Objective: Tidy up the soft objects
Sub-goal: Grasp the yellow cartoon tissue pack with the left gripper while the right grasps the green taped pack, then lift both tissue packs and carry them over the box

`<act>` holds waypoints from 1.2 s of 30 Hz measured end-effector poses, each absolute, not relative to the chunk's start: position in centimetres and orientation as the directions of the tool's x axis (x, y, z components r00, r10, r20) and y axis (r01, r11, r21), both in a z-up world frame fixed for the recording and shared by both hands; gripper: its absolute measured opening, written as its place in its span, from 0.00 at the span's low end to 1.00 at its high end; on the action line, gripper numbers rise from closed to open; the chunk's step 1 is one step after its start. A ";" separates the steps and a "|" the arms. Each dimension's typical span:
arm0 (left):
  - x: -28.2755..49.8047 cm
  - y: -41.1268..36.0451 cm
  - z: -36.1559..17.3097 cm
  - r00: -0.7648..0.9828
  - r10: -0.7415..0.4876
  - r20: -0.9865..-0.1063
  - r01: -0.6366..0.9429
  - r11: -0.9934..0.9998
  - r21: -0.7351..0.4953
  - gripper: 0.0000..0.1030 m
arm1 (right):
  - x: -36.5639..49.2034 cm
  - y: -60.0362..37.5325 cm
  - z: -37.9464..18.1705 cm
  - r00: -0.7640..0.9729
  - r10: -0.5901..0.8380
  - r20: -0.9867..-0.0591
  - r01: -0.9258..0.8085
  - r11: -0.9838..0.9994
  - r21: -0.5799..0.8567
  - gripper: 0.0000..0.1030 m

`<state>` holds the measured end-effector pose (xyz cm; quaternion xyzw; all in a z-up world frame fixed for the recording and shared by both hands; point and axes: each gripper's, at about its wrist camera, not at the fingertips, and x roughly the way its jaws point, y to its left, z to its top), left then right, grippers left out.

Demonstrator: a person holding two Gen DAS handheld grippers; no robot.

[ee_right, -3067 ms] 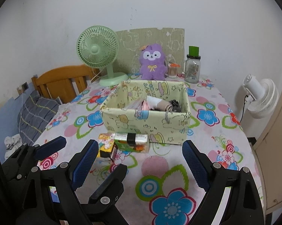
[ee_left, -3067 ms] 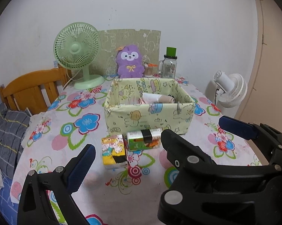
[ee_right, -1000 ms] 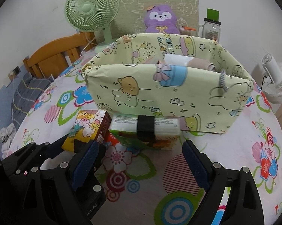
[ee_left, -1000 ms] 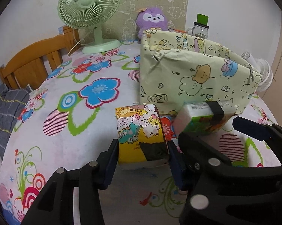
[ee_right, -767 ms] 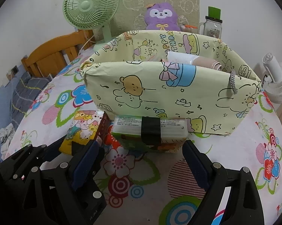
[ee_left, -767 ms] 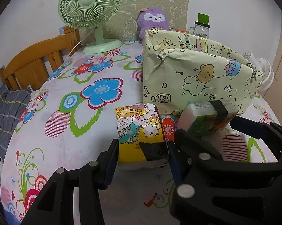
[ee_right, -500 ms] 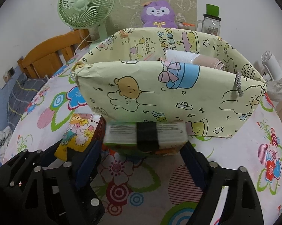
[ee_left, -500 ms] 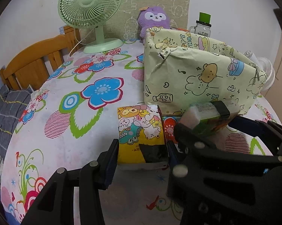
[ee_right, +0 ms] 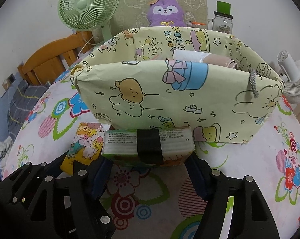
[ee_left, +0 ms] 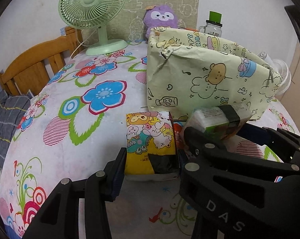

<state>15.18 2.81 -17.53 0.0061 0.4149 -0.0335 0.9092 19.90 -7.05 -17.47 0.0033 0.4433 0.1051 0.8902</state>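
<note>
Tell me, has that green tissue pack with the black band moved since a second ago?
Yes. In the right wrist view the green tissue pack now overlaps the bottom edge of the yellow storage box; it sat lower in the picture earlier.

Green desk fan at back, purple plush vs wall, jar w/ green lid, white fan rt

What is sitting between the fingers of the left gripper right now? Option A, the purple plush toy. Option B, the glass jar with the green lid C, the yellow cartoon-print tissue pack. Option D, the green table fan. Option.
C: in the left wrist view, the yellow cartoon-print tissue pack sits between the left gripper fingers, on the floral tablecloth before the fabric bin.
</note>
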 end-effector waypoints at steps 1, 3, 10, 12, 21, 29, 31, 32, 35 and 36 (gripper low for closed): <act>15.1 2.7 -17.5 0.655 -0.056 -0.754 0.067 0.998 -0.016 0.49 | 19.8 -7.1 -17.4 0.585 0.190 -0.788 -0.184 0.978 0.099 0.71; 14.8 2.4 -17.2 0.658 -0.058 -0.750 0.070 0.997 -0.016 0.49 | 19.5 -7.3 -17.3 0.587 0.192 -0.787 -0.183 0.978 0.102 0.71; 13.6 1.6 -16.3 0.676 -0.064 -0.734 0.078 0.997 -0.015 0.49 | 18.0 -8.3 -16.3 0.607 0.194 -0.771 -0.177 0.978 0.106 0.71; 13.1 1.2 -16.0 0.682 -0.067 -0.728 0.082 0.997 -0.015 0.49 | 17.6 -8.6 -15.9 0.613 0.192 -0.766 -0.172 0.979 0.108 0.71; 11.2 -0.5 -14.5 0.711 -0.084 -0.698 0.102 0.995 -0.017 0.49 | 15.3 -10.4 -14.2 0.650 0.187 -0.737 -0.153 0.982 0.114 0.71; 9.7 -1.9 -12.4 0.743 -0.087 -0.664 0.114 0.993 -0.002 0.49 | 13.5 -12.2 -12.0 0.685 0.193 -0.702 -0.149 0.981 0.124 0.71; 9.4 -2.2 -11.9 0.750 -0.089 -0.655 0.116 0.993 -0.002 0.49 | 13.1 -12.5 -11.3 0.695 0.191 -0.693 -0.151 0.981 0.120 0.71; 9.2 -2.3 -11.5 0.757 -0.091 -0.647 0.118 0.993 -0.001 0.49 | 13.0 -12.6 -11.0 0.701 0.190 -0.688 -0.151 0.982 0.118 0.71; 8.7 -2.7 -10.5 0.770 -0.094 -0.631 0.125 0.992 0.004 0.49 | 12.4 -13.0 -9.8 0.719 0.186 -0.670 -0.146 0.982 0.116 0.71; 8.5 -2.7 -10.1 0.775 -0.095 -0.625 0.127 0.992 0.007 0.49 | 12.2 -13.1 -9.5 0.724 0.186 -0.665 -0.146 0.983 0.116 0.71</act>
